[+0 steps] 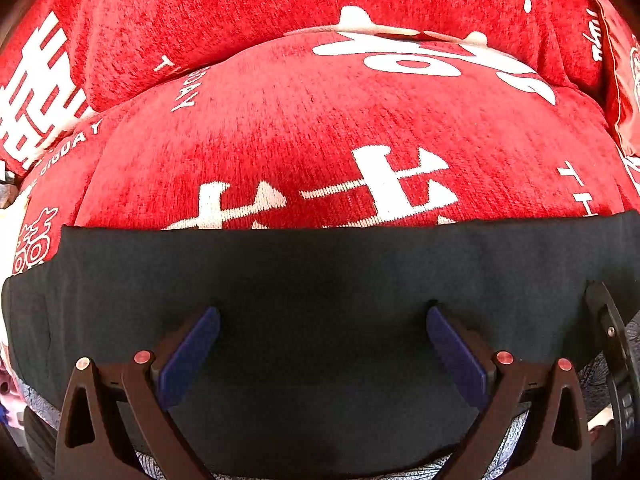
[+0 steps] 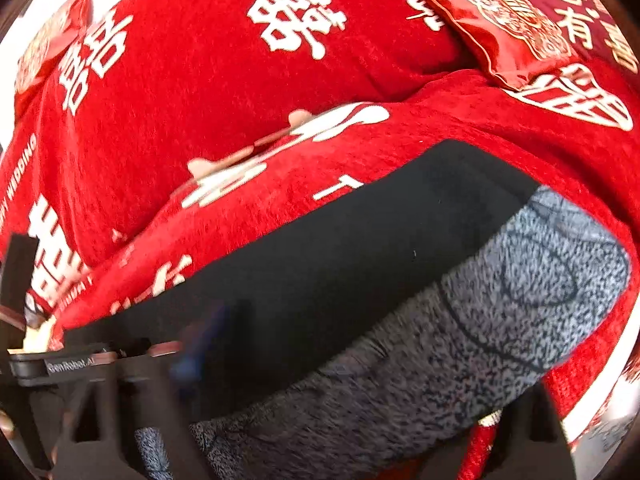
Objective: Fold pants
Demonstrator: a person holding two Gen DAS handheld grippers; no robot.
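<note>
In the left wrist view, the left gripper (image 1: 323,320) stands with its blue pads (image 1: 192,354) spread wide in the lower half of the frame, holding nothing; the black pants (image 1: 320,264) lie flat as a dark band beneath and between them. Above stretches the red sofa cover (image 1: 280,128) with white characters.

In the right wrist view, the right gripper (image 2: 208,344) sits blurred at lower left; how far its jaws stand apart cannot be told. The pants (image 2: 360,248) run diagonally through the centre, grey fleecy lining (image 2: 500,320) exposed at lower right. A red cushion (image 2: 500,28) rests at upper right.
</note>
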